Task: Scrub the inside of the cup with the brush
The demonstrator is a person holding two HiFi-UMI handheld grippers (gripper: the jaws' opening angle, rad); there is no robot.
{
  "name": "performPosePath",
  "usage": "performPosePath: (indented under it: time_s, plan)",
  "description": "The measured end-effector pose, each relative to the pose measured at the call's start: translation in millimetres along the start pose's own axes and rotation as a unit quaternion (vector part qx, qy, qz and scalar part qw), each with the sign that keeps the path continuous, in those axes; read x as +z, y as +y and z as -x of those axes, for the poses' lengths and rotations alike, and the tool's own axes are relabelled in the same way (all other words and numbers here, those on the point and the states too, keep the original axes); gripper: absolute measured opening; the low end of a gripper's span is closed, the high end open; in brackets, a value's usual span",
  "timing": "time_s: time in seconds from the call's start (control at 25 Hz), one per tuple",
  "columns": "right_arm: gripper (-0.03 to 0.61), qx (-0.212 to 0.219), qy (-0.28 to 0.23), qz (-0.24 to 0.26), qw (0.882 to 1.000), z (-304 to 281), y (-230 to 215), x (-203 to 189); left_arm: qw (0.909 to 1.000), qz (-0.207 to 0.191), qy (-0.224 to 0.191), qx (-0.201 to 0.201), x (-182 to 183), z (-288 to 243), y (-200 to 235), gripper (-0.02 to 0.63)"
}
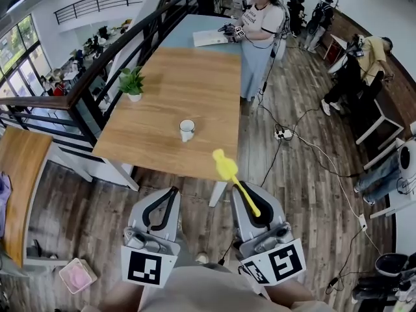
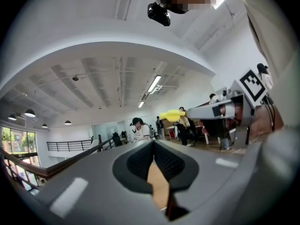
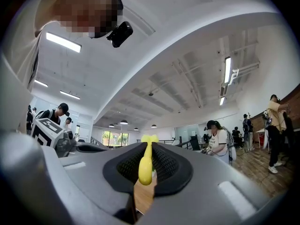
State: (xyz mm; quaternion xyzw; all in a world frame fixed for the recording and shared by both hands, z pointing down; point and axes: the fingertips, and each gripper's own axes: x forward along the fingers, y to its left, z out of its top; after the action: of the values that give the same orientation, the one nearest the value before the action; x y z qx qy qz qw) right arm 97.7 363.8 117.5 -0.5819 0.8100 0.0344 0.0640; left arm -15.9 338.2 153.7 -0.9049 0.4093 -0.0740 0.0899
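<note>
Left tongs (image 1: pixel 170 194): low at the left of the head view, held short of the table's near edge; the left gripper view (image 2: pixel 153 146) shows the two dark ribbed pads pressed together with nothing between them.
Right tongs (image 1: pixel 253 197): low at the right of the head view, level with the left pair; the right gripper view (image 3: pixel 146 149) shows them clamped on the brush handle.
Marker cubes: one at the back of each pair, left (image 1: pixel 146 267) and right (image 1: pixel 279 262), closest to the person's body.
Brush (image 1: pixel 237 184): yellow, its handle gripped between the right pads (image 3: pixel 145 165), its broader head sticking out past the tips, up and to the left towards the table's near edge; it also shows as a yellow shape at the right of the left gripper view (image 2: pixel 172 115).
Cup (image 1: pixel 187 130): white, upright on the table, close to its near edge, opening upward; well apart from the brush head, which sits nearer the person and to the right. Neither pair of tongs touches it.
Table (image 1: pixel 188 83): long, wooden-topped, running away from the person.
Potted plant (image 1: pixel 132 83): small, green, in a white pot near the table's left edge, beyond the cup.
Person (image 1: pixel 260 25): standing at the table's far right corner.
Floor (image 1: pixel 312 194): wooden boards, with a white power strip (image 1: pixel 283 134) and cables lying right of the table.
</note>
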Motion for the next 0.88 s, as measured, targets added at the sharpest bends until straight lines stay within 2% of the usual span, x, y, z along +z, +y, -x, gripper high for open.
performPosePath:
  time_s: [0.32, 0.56, 0.68, 0.88]
  plan:
    - [0.031, -0.006, 0.01, 0.005, 1.0, -36, -16, -11, 0.9999, 0.011, -0.009, -0.004, -11, -38, 22, 0.003]
    - [0.031, -0.007, 0.029, 0.005, 1.0, -86, -31, -34, 0.9992, 0.002, -0.014, -0.038, -28, -79, 45, 0.003]
    - [0.031, -0.01, 0.039, 0.0, 0.999, -114, -37, -45, 0.9989, 0.01, -0.005, -0.046, -39, -102, 63, 0.003]
    - [0.031, -0.013, 0.048, -0.007, 0.999, -172, -47, -61, 0.9984, -0.002, -0.004, -0.057, -50, -146, 105, 0.003]
